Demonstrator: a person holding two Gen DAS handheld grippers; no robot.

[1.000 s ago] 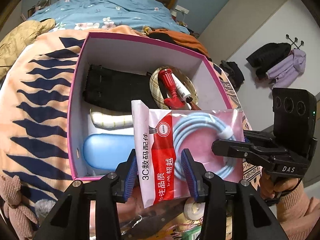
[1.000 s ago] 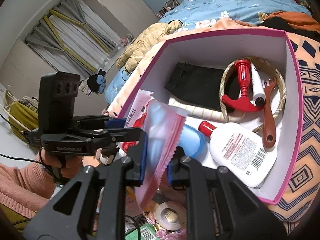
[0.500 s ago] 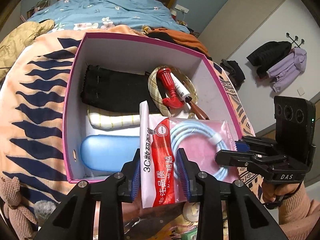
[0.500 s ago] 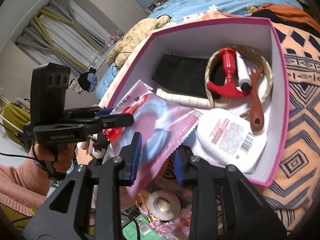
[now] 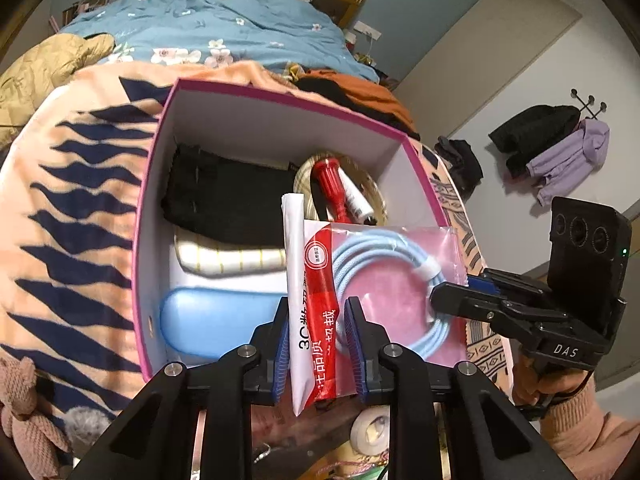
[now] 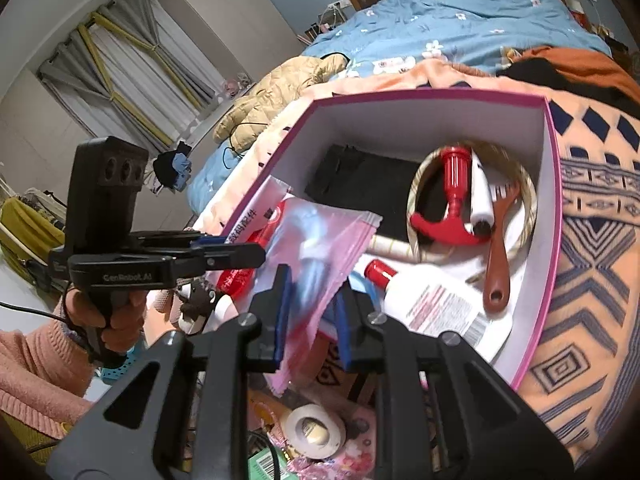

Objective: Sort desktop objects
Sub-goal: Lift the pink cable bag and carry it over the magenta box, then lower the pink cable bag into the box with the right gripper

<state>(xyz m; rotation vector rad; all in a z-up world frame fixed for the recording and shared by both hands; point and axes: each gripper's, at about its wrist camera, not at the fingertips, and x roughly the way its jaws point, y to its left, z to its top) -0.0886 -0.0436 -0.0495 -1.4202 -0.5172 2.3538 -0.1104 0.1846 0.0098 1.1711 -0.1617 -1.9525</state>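
While the left gripper [image 5: 316,344] clamps the red-and-white end of one cable packet [image 5: 372,292] printed "3C", the right gripper [image 6: 312,312], marked "DAS", stands with its jaws parted around the pink edge. That packet hangs over the near rim of the single pink box [image 5: 144,280], which holds one blue case [image 5: 216,324], one red-capped lotion bottle [image 6: 432,304] and one brown comb [image 6: 498,248].

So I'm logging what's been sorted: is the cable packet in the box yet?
Not yet. The pink plastic cable packet hangs above the pink-rimmed box, held by the left claw.
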